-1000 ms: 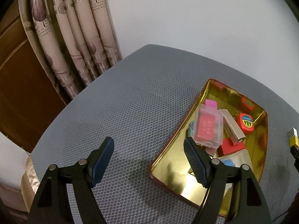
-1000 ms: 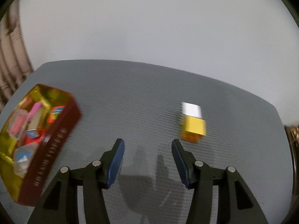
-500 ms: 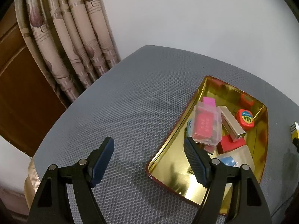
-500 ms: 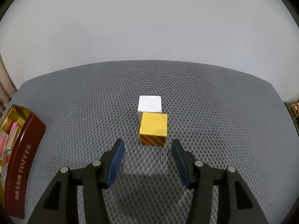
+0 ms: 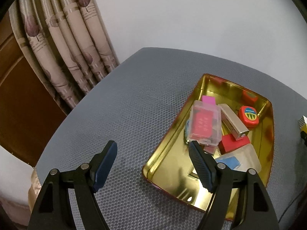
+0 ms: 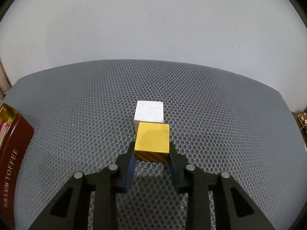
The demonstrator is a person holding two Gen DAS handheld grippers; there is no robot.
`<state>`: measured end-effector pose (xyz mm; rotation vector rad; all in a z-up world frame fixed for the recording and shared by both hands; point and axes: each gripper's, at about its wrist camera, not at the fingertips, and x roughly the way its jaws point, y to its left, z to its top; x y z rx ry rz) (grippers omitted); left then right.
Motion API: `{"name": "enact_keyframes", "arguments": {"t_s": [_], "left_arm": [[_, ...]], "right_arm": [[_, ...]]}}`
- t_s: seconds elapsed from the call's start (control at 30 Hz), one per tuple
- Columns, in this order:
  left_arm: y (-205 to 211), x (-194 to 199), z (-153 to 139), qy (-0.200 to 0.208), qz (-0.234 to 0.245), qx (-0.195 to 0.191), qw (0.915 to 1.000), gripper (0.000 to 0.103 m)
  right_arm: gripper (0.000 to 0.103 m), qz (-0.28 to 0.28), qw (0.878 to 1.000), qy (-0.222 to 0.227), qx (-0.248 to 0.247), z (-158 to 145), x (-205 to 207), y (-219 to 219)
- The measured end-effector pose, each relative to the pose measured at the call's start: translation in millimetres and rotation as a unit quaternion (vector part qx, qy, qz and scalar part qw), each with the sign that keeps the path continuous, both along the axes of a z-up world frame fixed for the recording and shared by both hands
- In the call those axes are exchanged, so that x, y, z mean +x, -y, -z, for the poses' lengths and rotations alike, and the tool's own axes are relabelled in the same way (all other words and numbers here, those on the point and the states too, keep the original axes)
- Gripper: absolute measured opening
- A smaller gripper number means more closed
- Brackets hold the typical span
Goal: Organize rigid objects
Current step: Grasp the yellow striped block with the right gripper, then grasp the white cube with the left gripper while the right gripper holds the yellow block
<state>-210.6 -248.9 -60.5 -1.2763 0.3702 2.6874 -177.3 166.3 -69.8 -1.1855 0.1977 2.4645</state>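
A yellow cube [image 6: 152, 142] with a striped front face sits on the grey honeycomb mat [image 6: 220, 115], touching a white cube [image 6: 149, 111] behind it. My right gripper [image 6: 152, 149] is closing its jaws, and both pads press the yellow cube's sides. In the left wrist view my left gripper [image 5: 152, 147] hangs open and holds nothing, its right finger above the near end of a gold tin tray [image 5: 168, 176]. The tray holds a clear box with red contents [image 5: 205, 122], a red tape measure [image 5: 248, 115], a metallic bar [image 5: 233, 124] and a red block [image 5: 233, 143].
The tin's dark red side [image 6: 13, 147], lettered TOFFEE, stands at the left edge of the right wrist view. A patterned curtain [image 5: 63, 44] and a wooden door [image 5: 19, 105] lie beyond the mat's left edge. A white wall backs the table.
My right gripper swung from the tin toward the two cubes, came up around the yellow cube and closed on it. The left gripper has stayed open and nearly still.
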Motion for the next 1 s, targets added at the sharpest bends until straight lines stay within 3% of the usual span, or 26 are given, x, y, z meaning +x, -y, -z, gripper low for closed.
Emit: {"name": "enact_keyframes", "arguments": {"t_s": [0.4, 0.6, 0.8, 1.0], "left_arm": [[-20.9, 22.8, -12.4, -0.026, 0.034, -0.021, 0.9989, 0.074], [-46.4, 38.9, -17.1, -0.015, 0.053, -0.014, 0.9984, 0.074], [-99.0, 64.0, -16.3, -0.021, 0.107, -0.025, 0.9937, 0.074], [-173.6, 86.6, -9.2, -0.011, 0.185, -0.022, 0.9823, 0.074]], "right_arm": [[0.031, -0.01, 1.0, -0.001, 0.003, -1.3, 21.4, -12.8], [0.031, -0.019, 1.0, 0.005, 0.014, -1.8, 32.7, -26.1], [0.031, -0.021, 1.0, 0.007, 0.011, -1.8, 39.1, -36.3], [0.031, -0.023, 1.0, 0.003, 0.013, -1.0, 35.7, -34.5]]}}
